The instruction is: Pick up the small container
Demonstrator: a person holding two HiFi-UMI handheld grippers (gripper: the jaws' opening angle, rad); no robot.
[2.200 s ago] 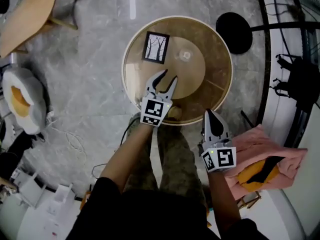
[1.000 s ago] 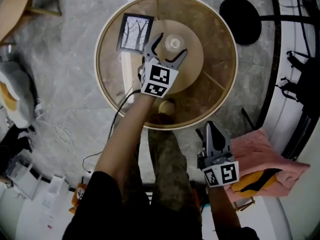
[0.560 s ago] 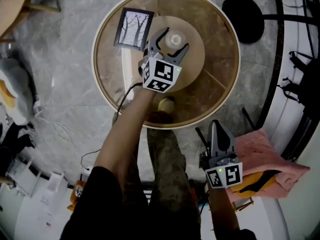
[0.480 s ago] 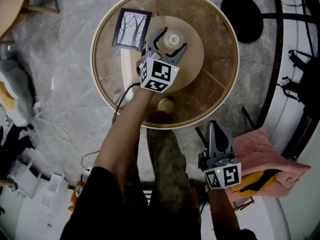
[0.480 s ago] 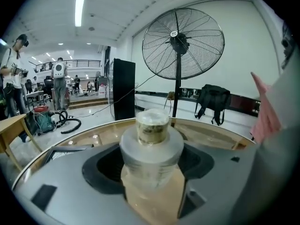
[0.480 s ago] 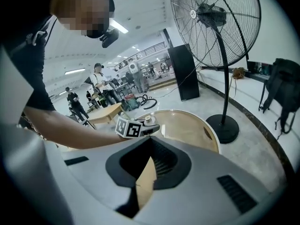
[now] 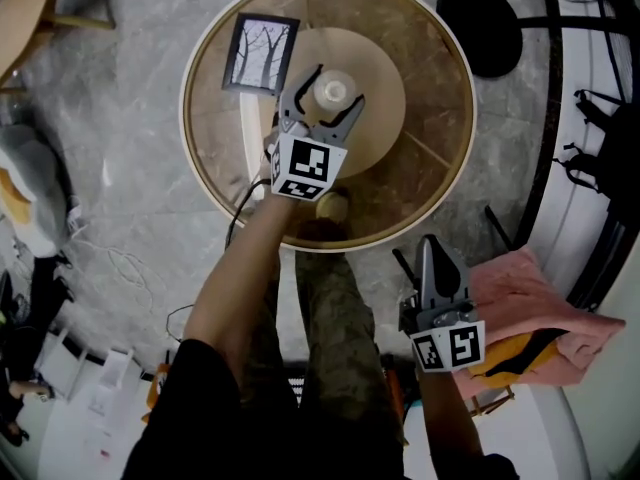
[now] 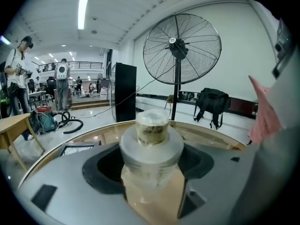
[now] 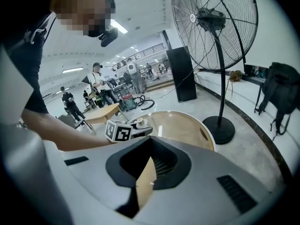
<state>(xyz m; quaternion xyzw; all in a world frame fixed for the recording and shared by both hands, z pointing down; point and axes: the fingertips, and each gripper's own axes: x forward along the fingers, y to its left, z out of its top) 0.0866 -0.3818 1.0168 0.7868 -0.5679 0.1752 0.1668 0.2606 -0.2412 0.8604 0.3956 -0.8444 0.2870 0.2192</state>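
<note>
Small container (image 7: 332, 93): a short cylinder of clear, slightly cloudy plastic, capped by a wide pale lid with a narrower, yellowish band above it. Upright on the round bench (image 7: 430, 68), a little left of its centre, directly over a tan disc (image 7: 380, 63) seen through the top.

Flanked on both sides by the curved grey jaws of the left tool (image 7: 338, 84), spread wide with the container standing in the gap. In the left gripper view, nearly fills the space between the jaws; cannot tell whether the pads press on its wall. Smooth matte grey plastic on the jaws, dark hollow recesses behind them, and a white cube (image 7: 303, 166) with black square markers at the back.

Bench top glassy and brown, glossy with reflections, ringed by a thin pale rim. To the left of the container, lying flat on the same top, a black picture frame (image 7: 259, 53) with a print of bare trees.

Lower right, off the bench and well apart from it, the right tool (image 7: 432, 253): jaws drawn together to a thin slit, nothing between them, pointing toward the bench's near rim. Just beside it on the right, a crumpled pink cloth (image 7: 520, 298) over something orange and black.

All around, a grey marbled floor (image 7: 130, 168), polished. Beyond the bench, a tall black fan (image 8: 182, 46) with a round wire cage, and a black backpack (image 8: 212, 104) near it.
</note>
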